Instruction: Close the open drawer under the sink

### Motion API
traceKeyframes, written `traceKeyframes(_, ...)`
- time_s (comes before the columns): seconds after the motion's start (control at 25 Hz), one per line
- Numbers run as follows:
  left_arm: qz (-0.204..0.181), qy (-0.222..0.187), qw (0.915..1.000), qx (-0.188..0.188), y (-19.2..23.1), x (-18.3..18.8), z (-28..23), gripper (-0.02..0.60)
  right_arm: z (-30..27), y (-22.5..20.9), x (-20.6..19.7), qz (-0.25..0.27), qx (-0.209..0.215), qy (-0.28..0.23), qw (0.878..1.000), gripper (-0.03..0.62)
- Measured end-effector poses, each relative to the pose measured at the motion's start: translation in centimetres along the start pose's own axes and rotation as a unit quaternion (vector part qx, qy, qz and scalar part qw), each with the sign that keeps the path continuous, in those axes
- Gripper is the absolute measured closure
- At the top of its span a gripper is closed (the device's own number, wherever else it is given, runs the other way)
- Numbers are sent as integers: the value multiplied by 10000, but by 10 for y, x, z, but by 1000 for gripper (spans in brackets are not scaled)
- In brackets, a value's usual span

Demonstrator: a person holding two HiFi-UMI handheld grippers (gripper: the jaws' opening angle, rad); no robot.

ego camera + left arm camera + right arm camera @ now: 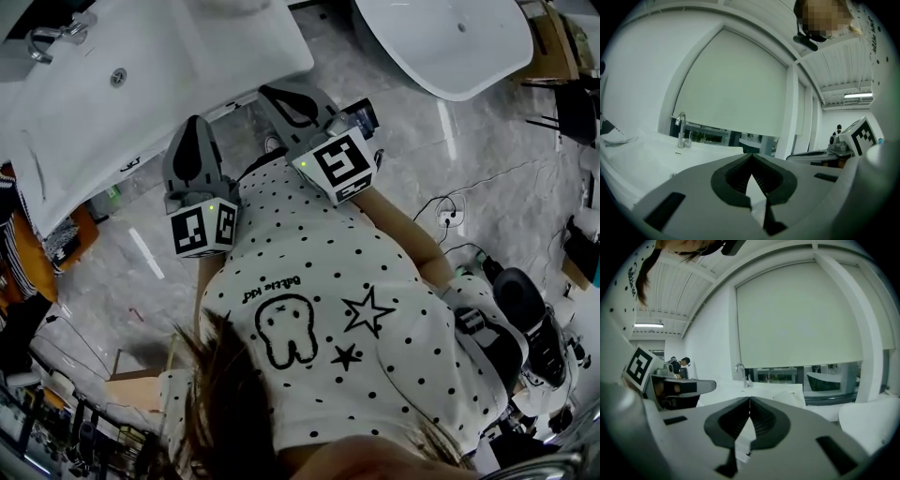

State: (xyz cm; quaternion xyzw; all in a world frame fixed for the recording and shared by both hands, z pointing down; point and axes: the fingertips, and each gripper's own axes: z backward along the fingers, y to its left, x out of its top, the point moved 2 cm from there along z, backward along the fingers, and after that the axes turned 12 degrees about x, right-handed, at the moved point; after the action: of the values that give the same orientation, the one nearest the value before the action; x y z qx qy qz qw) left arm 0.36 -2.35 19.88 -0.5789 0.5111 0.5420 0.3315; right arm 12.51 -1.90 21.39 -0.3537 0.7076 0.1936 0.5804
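Observation:
The white sink (141,94) with its chrome faucet (52,37) fills the upper left of the head view. No drawer under it shows in any view. My left gripper (197,122) is held in front of a polka-dot shirt, pointing at the sink's front edge, jaws shut and empty. My right gripper (270,91) is beside it, also shut with nothing held, its tips near the sink's rim. In the left gripper view the left gripper (751,157) looks over the basin toward the faucet (681,129). The right gripper (749,400) sees the same faucet (740,372) farther off.
A second white basin (450,42) stands at the top right. Cables and a socket strip (450,216) lie on the marble floor. A cardboard box (131,386) sits lower left and a grey-white machine (525,319) at the right. A person (684,363) stands far back.

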Motion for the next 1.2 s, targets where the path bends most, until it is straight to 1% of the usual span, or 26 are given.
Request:
traceKeyframes(0.24,-64,57,9999,-76,-9,3,-4,577,5,-6,1,-62,-18,21,10000,580)
traceKeyframes(0.48,-82,86,9997,-190,-15,0,-10,577,9,-13,-2,-135,-150,8,9998,580)
traceKeyframes(0.96,50,82,9999,-91,-7,-1,-21,577,0,-21,0,-108,-94,39,9999,580)
traceKeyframes(1.2,73,88,9999,-54,-8,-1,-22,577,-3,-20,1,32,22,136,9999,580)
